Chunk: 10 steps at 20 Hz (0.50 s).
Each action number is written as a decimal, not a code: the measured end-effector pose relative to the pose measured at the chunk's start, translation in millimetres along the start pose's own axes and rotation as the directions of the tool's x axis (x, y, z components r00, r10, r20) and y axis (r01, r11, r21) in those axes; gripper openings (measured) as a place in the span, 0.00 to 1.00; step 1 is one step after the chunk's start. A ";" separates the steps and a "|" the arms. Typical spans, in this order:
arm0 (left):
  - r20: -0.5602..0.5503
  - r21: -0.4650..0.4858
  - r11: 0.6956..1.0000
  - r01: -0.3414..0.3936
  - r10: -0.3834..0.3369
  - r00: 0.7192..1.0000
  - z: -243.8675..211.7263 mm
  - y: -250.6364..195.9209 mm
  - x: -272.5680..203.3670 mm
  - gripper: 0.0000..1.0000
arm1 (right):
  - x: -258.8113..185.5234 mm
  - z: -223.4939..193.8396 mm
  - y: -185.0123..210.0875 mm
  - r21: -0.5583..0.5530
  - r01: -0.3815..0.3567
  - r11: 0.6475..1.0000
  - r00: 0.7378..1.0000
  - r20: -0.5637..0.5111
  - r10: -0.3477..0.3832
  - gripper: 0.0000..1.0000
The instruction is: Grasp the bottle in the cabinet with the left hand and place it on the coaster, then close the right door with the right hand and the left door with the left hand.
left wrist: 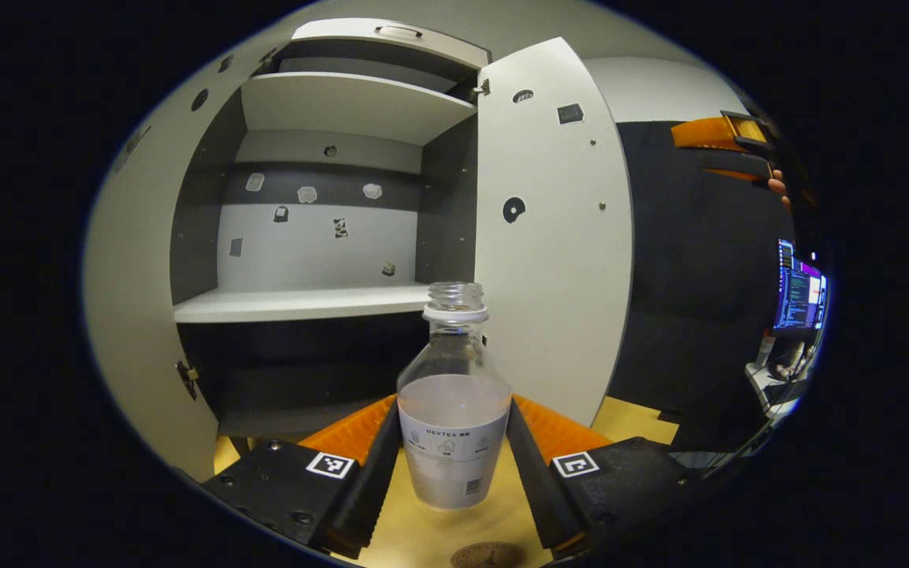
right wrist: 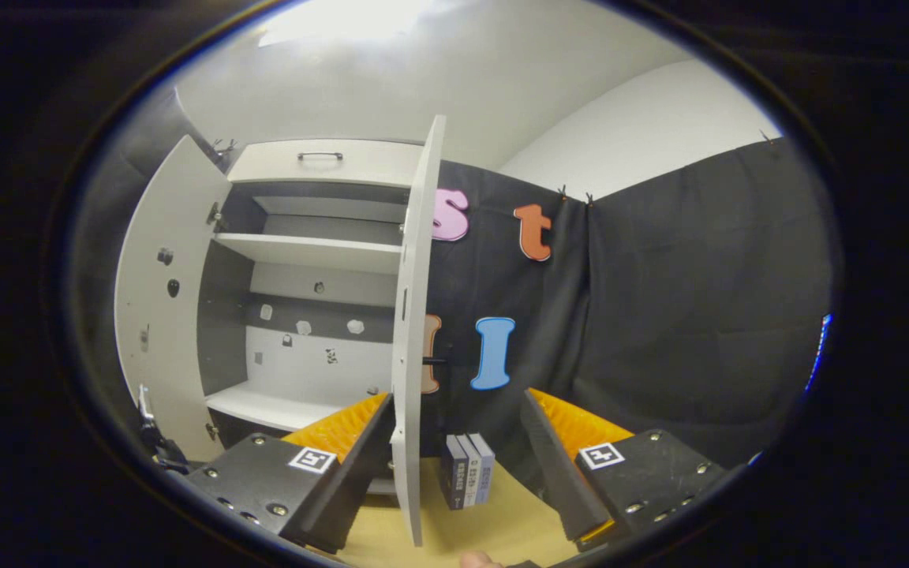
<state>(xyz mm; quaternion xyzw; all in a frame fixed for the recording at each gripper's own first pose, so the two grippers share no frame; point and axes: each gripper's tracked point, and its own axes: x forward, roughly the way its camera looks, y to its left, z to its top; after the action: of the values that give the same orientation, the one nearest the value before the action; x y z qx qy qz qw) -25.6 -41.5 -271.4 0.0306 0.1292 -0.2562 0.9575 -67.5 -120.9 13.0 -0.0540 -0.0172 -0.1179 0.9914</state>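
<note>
**Bottle out of the cabinet, coaster just below**

The left gripper [left wrist: 454, 473] clamps the clear uncapped bottle [left wrist: 454, 410] above the desk [left wrist: 423, 544], near the coaster [left wrist: 489, 555] at its near edge. The right gripper [right wrist: 454, 465], fingers wide, straddles the right door [right wrist: 415, 331] edge, apparently ready to push.

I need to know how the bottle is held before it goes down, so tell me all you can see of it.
The bottle is clear plastic, upright, with no cap on its threaded neck, a white collar ring below that, and a white label wrapping its lower half. It sits between the left gripper's two black fingers, which press on its sides. Its base hangs above the yellow tabletop, just behind the round coaster.
</note>
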 end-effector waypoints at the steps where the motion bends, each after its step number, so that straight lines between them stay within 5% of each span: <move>1: -0.030 -0.010 1.000 0.001 -0.001 1.000 -14.5 -0.3 -1.0 0.76 | 0.3 0.5 -1.3 -0.001 0.003 1.000 1.000 0.001 -0.003 0.96; 10: -0.233 -0.164 0.986 0.029 -0.067 0.970 -117.7 -12.8 -22.4 0.77 | 9.2 -1.7 1.3 -0.017 0.009 1.000 1.000 -0.001 -0.009 0.96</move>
<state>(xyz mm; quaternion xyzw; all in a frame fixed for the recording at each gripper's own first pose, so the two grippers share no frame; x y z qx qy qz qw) -78.0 -27.1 -379.0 -0.0188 0.2636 -0.2625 0.9280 -58.2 -121.9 11.6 -0.0626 -0.0159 -0.1224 0.9904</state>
